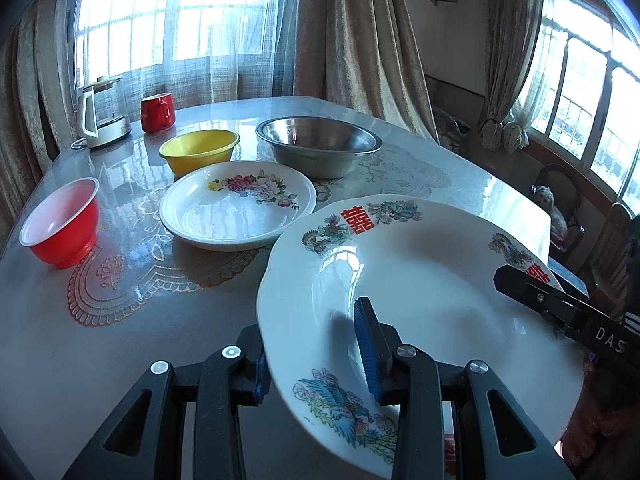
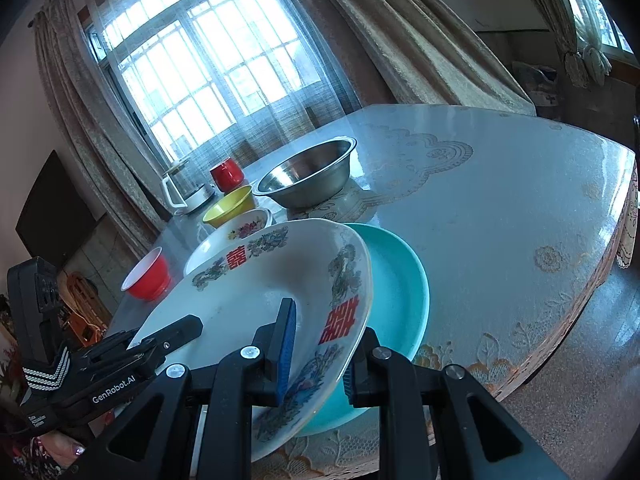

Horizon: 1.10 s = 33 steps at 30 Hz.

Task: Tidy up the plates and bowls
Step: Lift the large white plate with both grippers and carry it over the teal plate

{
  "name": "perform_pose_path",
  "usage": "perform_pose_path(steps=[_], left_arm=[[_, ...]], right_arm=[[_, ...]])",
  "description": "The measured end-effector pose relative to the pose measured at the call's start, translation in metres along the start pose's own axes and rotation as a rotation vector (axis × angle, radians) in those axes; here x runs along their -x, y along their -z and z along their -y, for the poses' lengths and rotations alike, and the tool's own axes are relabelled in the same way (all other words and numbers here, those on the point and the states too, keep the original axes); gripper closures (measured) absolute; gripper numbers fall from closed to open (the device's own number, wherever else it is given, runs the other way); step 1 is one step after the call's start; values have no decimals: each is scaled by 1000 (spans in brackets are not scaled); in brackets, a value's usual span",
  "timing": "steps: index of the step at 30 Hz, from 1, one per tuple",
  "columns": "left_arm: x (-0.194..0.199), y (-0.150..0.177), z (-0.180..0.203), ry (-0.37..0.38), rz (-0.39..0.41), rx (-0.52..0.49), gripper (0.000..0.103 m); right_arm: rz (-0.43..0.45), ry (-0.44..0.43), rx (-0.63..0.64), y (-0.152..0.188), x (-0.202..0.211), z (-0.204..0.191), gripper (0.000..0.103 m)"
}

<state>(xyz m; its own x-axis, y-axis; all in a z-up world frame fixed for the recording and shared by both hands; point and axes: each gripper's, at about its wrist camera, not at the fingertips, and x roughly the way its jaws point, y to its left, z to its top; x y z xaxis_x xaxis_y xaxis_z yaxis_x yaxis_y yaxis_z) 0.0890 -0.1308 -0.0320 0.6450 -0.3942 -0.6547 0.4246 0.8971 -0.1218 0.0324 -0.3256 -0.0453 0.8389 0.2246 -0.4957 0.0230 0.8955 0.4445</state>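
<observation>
Item: large white plate with phoenix-and-dragon print and red double-happiness characters [image 1: 420, 280], held tilted above the table [image 1: 120, 340] by both grippers at opposite edges. Left gripper [image 1: 316, 356]: jaws partly closed and clamped on the plate's near rim, one blue pad on the upper face, the other under the edge. Right gripper [image 2: 314, 364]: jaws nearly closed, pinching the rim beside a red character, one blue pad inside the plate, the other beneath it. Under and just behind that plate lay a teal plate [image 2: 400, 292], resting on the table near its front edge. Further items on the glass-covered lace tablecloth: a white floral plate [image 1: 236, 204], set just left of the held plate; a red bowl with white interior [image 1: 60, 224], well to the left; a yellow bowl [image 1: 198, 150] behind the floral plate; a stainless steel bowl [image 1: 318, 144] to its right. At the far corner stood a red mug [image 1: 157, 112] and a white electric kettle [image 1: 102, 114].
</observation>
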Motion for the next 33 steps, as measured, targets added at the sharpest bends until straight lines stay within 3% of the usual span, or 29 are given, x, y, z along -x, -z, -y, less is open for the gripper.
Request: perform_pose_path(steps=[17, 33], left_arm=[[-31, -15, 17, -47, -53, -6, 65], [-41, -20, 26, -30, -72, 8, 64]], right_arm=[[-19, 40, -37, -13, -20, 25, 83], [-15, 81, -23, -23, -23, 33, 83]])
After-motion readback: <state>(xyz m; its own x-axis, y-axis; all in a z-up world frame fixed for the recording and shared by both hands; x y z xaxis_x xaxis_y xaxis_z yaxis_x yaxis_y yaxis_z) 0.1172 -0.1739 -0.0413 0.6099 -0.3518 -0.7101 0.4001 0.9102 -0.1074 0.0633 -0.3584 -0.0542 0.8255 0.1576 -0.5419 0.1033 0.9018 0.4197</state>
